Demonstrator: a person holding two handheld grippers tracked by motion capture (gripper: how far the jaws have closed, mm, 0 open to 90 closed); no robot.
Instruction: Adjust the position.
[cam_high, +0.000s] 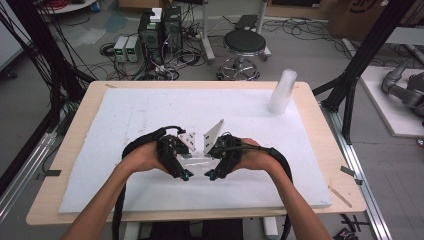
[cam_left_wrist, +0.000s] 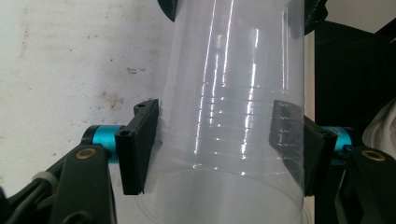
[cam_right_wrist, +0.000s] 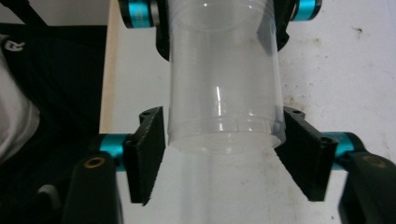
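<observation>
**Inspector:** State the position of the left gripper (cam_high: 186, 175).

**Operator:** My left gripper is over the near middle of the white pad (cam_high: 125, 115) on the desk (cam_high: 80, 120), facing my right gripper (cam_high: 210, 175). Its jaws are closed as far as they go against a clear plastic cup (cam_left_wrist: 233, 116). In the left gripper view one pad presses each side of the cup wall, near the wider end, and the cup runs up and away between the jaws.

**Inspector:** And the right gripper?

**Operator:** It is just beside the left one, tip to tip. In the right gripper view a clear cup (cam_right_wrist: 224, 93) stands between its jaws, with the ring at the near end level with the pads. Both pads lie against the wall. I count that as a grip on the cup.

**Inspector:** Is this one cup or two nested?

**Operator:** I cannot tell. The plastic is clear and the walls overlap. Stepped ridges show along the wall in both gripper views.

**Inspector:** Where does the cup lie relative to the desk?

**Operator:** In the high view it sits between the two grippers (cam_high: 197, 162), lying roughly level above the pad, each end held by one gripper. Whether it touches the pad I cannot tell.

**Inspector:** Other items on the desk?

**Operator:** A stack of clear cups (cam_high: 282, 90) stands upright at the far right corner of the pad, well apart from both grippers.
</observation>
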